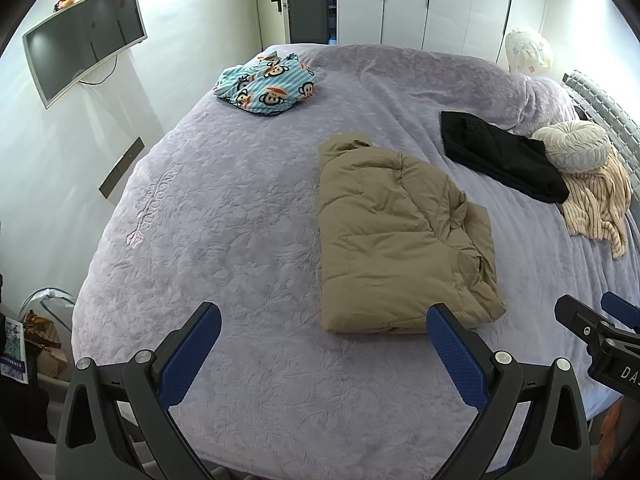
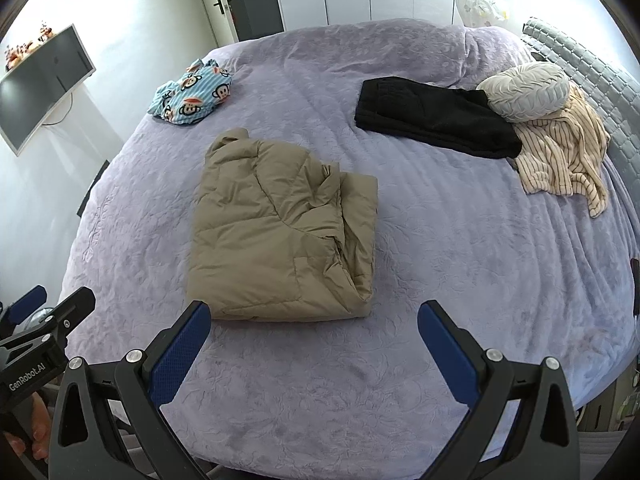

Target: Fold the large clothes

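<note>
A tan puffer jacket (image 1: 396, 236) lies folded into a rough rectangle in the middle of the lilac bed (image 1: 224, 240); it also shows in the right wrist view (image 2: 280, 232). My left gripper (image 1: 324, 320) is open and empty, above the bed's near edge, just short of the jacket's near hem. My right gripper (image 2: 314, 320) is open and empty, also just short of the hem. The right gripper shows at the right edge of the left wrist view (image 1: 600, 332). The left gripper shows at the left edge of the right wrist view (image 2: 36, 328).
A folded black garment (image 2: 432, 118), a round grey cushion (image 2: 528, 90) and a crumpled striped beige garment (image 2: 568, 156) lie at the far right. A blue monkey-print garment (image 2: 192, 98) lies far left. A TV (image 1: 84, 40) hangs on the left wall. A padded headboard (image 2: 592, 76) is on the right.
</note>
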Motion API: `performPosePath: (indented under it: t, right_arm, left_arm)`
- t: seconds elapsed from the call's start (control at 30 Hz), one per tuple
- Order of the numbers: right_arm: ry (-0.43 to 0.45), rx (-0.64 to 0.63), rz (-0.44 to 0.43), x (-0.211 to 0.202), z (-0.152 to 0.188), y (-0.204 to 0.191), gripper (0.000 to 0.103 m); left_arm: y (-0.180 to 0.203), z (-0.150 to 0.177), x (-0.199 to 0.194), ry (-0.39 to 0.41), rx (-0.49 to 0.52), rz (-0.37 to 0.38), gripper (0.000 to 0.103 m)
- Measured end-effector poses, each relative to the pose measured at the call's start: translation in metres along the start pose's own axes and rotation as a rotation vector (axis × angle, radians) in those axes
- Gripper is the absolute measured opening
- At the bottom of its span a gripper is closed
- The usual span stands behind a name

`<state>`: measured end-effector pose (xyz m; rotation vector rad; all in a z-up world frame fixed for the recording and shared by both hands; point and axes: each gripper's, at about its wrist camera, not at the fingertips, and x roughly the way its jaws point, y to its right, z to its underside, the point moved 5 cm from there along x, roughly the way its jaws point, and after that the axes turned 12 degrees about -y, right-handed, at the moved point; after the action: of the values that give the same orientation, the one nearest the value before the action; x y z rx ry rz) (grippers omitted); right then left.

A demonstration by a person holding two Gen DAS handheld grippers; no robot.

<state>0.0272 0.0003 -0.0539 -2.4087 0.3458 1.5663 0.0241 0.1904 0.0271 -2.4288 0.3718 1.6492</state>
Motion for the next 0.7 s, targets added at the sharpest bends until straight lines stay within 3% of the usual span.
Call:
performPosePath:
  t: [0.7]
  right_arm:
    - [0.0, 0.006, 0.002, 0.0, 0.0017, -0.0022, 0.103]
  left_arm:
    - [0.001, -0.0006, -0.0001, 0.0, -0.001, -0.001, 0.103]
